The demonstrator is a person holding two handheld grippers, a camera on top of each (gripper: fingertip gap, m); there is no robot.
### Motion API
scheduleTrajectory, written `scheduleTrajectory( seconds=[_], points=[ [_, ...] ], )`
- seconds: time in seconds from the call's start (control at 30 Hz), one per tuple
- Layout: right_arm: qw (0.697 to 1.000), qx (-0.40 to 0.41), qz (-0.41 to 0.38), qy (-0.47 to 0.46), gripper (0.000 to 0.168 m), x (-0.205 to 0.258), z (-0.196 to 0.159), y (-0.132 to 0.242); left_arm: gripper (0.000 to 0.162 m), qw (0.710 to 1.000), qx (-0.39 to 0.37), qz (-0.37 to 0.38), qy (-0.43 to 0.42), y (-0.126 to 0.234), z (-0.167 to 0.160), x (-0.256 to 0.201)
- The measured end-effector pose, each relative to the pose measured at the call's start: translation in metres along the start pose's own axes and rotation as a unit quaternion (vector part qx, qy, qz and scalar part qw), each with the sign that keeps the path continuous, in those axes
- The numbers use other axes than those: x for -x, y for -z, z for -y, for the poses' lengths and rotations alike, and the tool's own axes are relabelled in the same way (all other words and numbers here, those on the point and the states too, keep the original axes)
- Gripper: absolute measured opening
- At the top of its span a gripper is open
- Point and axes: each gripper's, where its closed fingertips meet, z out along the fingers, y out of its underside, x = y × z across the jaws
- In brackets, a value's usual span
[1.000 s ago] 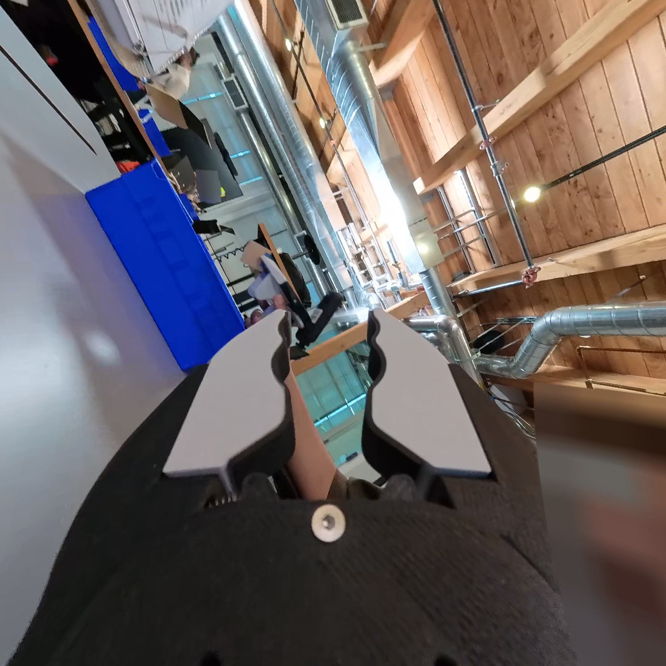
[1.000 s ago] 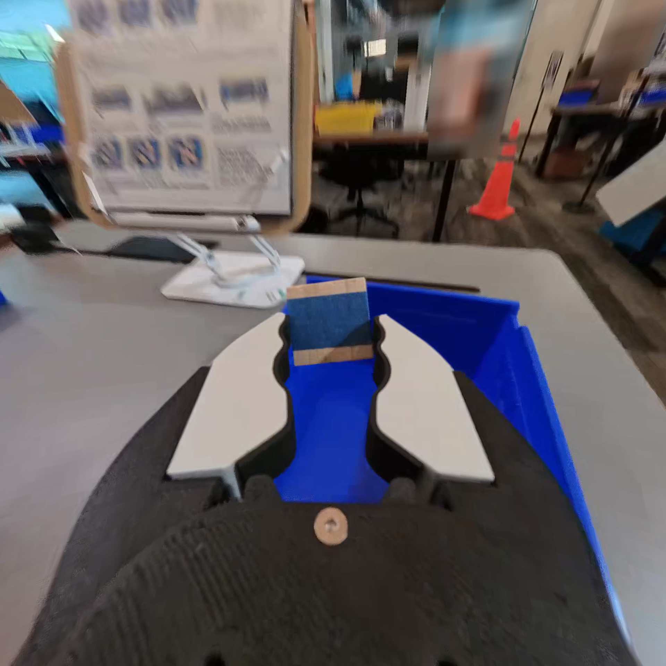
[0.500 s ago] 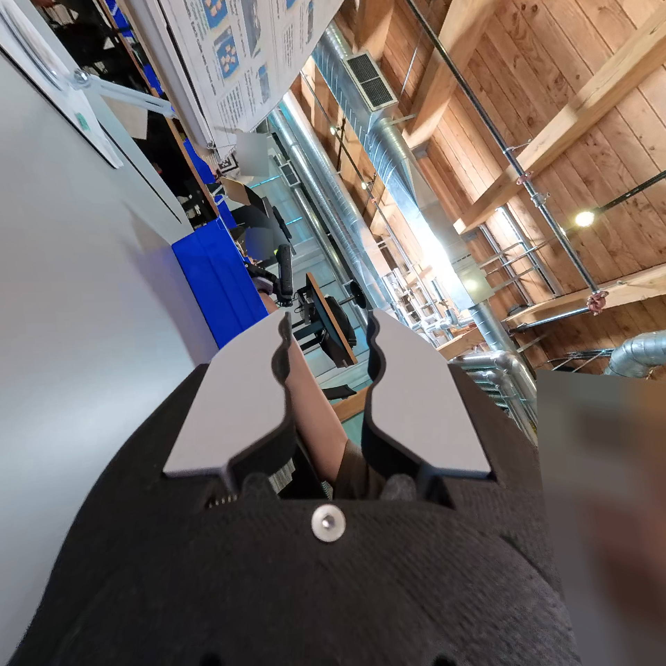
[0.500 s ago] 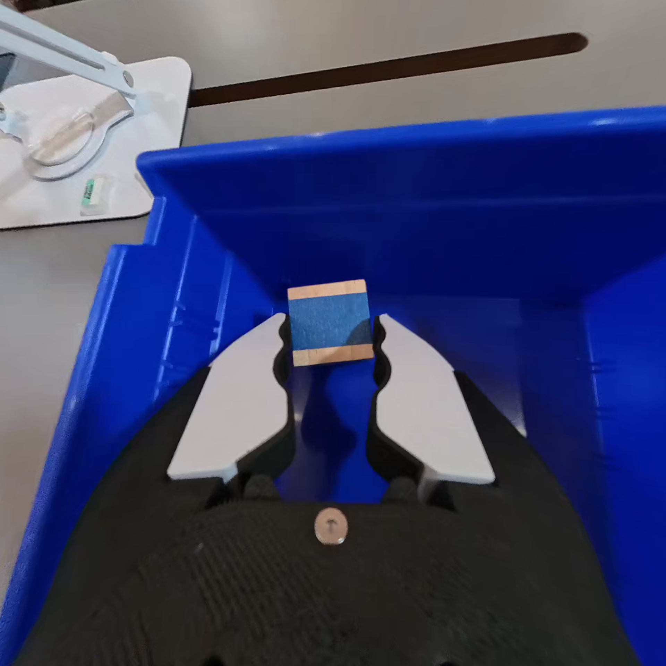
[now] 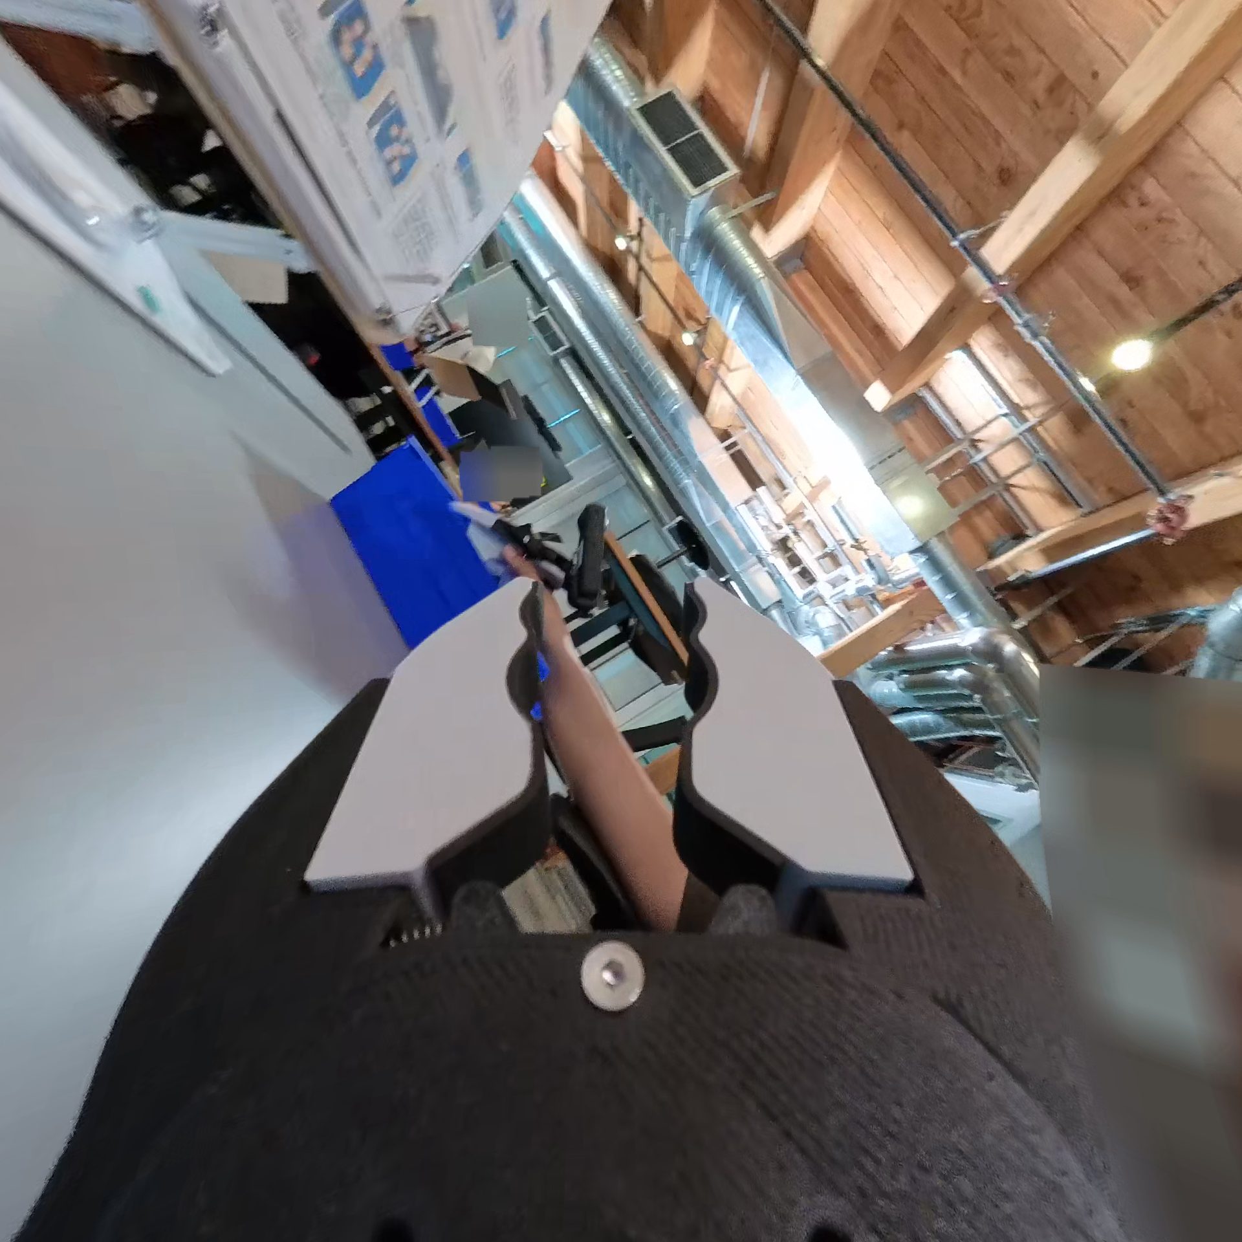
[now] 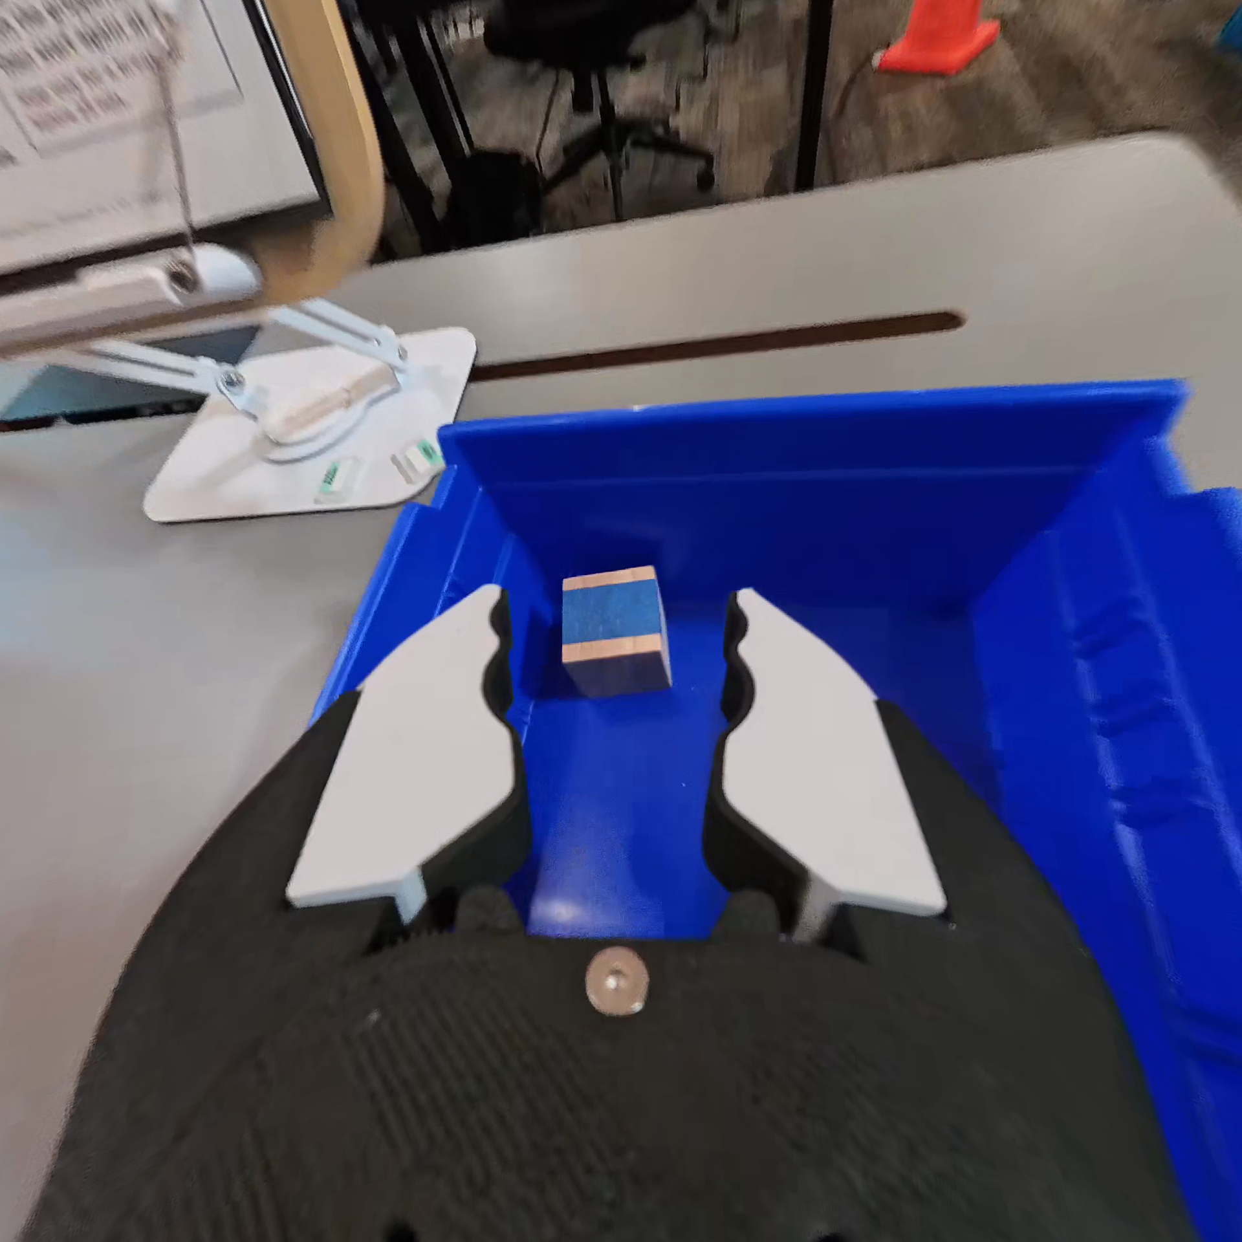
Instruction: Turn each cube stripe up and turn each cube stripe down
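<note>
A wooden cube (image 6: 613, 628) with a blue stripe across its top face rests on the floor of the blue bin (image 6: 1075, 605), near the back left corner. My right gripper (image 6: 618, 595) is open and empty. It hovers over the bin, with the cube just beyond its fingertips and apart from both. My left gripper (image 5: 611, 591) is open and empty, tilted sideways and pointing up at the ceiling. The bin (image 5: 403, 537) and the other gripper (image 5: 517, 548) show small and far off in the left wrist view. A person's forearm (image 5: 605, 759) shows behind the gap between the left fingers.
The bin stands on a grey table (image 6: 134, 672) with a dark slot (image 6: 712, 343) behind it. A white stand base (image 6: 302, 443) holding a poster board (image 6: 134, 101) is at the back left. An office chair (image 6: 605, 67) and an orange cone (image 6: 934, 40) are on the floor beyond.
My right gripper opened and let go of the cube, which now rests on the bin floor stripe up. The gripper drew back from it. The left gripper's view swung slightly.
</note>
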Motion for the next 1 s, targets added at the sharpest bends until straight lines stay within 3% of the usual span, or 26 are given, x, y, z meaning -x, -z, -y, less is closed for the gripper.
scheduleTrajectory(
  seconds=[0.13, 0.2, 0.33, 0.43, 0.5, 0.67, 0.83, 1.0],
  points=[
    [0.995, -0.098, 0.0, 0.006, 0.056, -0.004, 0.022, 0.047, 0.041, 0.992, -0.061, -0.107, 0.005, 0.015, 0.06, -0.059],
    [0.989, -0.146, 0.005, 0.013, 0.055, -0.002, 0.03, 0.072, 0.041, 0.989, -0.102, -0.097, -0.047, 0.036, 0.102, -0.079],
    [0.977, -0.211, 0.01, 0.043, 0.053, 0.008, 0.033, 0.117, 0.044, 0.971, -0.168, 0.038, -0.168, 0.096, 0.185, -0.085],
    [0.97, -0.23, 0.014, 0.073, 0.05, 0.021, 0.024, 0.145, 0.044, 0.93, -0.215, 0.174, -0.241, 0.141, 0.228, -0.064],
    [0.967, -0.24, 0.012, 0.09, 0.048, 0.029, 0.017, 0.161, 0.052, 0.906, -0.193, 0.266, -0.266, 0.152, 0.24, -0.034],
    [0.959, -0.257, 0.01, 0.12, 0.046, 0.049, 0.006, 0.193, 0.073, 0.856, -0.043, 0.441, -0.266, 0.145, 0.241, 0.065],
    [0.958, -0.253, 0.01, 0.138, 0.044, 0.062, -0.007, 0.206, 0.073, 0.804, 0.039, 0.537, -0.252, 0.139, 0.24, 0.131],
    [0.959, -0.242, -0.001, 0.145, 0.045, 0.061, -0.018, 0.213, 0.074, 0.715, 0.114, 0.641, -0.256, 0.151, 0.244, 0.171]
  ],
)
